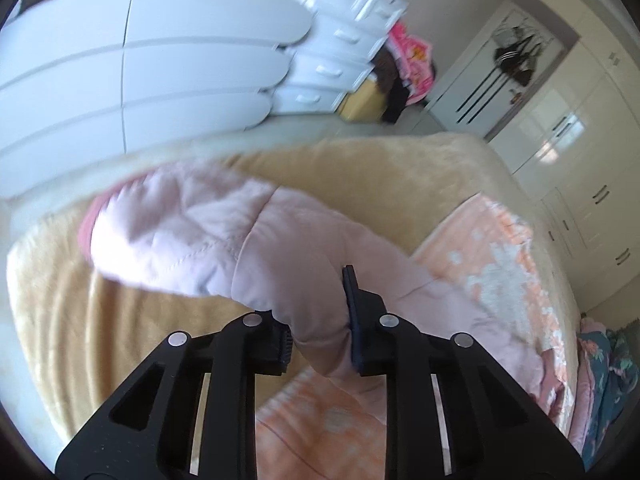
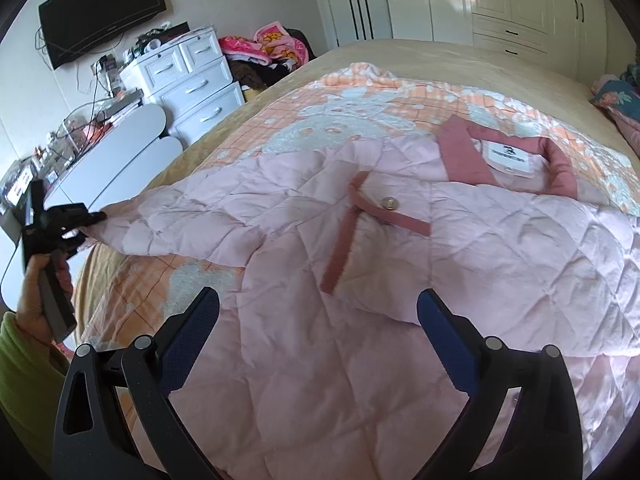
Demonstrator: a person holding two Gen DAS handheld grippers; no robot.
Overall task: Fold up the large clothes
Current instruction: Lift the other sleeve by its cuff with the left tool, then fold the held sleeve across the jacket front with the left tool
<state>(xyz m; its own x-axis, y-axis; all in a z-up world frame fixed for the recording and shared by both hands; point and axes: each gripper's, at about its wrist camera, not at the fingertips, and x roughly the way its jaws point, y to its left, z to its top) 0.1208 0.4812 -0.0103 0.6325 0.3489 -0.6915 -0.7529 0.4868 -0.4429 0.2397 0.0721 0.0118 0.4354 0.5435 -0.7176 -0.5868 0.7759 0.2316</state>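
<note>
Left tool (image 1: 320,340): clamped on the jacket's sleeve (image 1: 280,252), lifted off the bed (image 1: 380,176).
Jacket (image 2: 360,248): pale pink, quilted, spread front-up across the orange blanket (image 2: 280,120); dark pink collar (image 2: 464,152) toward the far side.
Right tool (image 2: 318,328): jaws wide apart, nothing between, hanging over the jacket's lower front.

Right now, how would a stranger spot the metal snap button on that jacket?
Find the pale pink quilted jacket spread on the bed. Below its darker pink collar, two darker pink straps cross; the snap button is the lone round shiny disc there.
</note>
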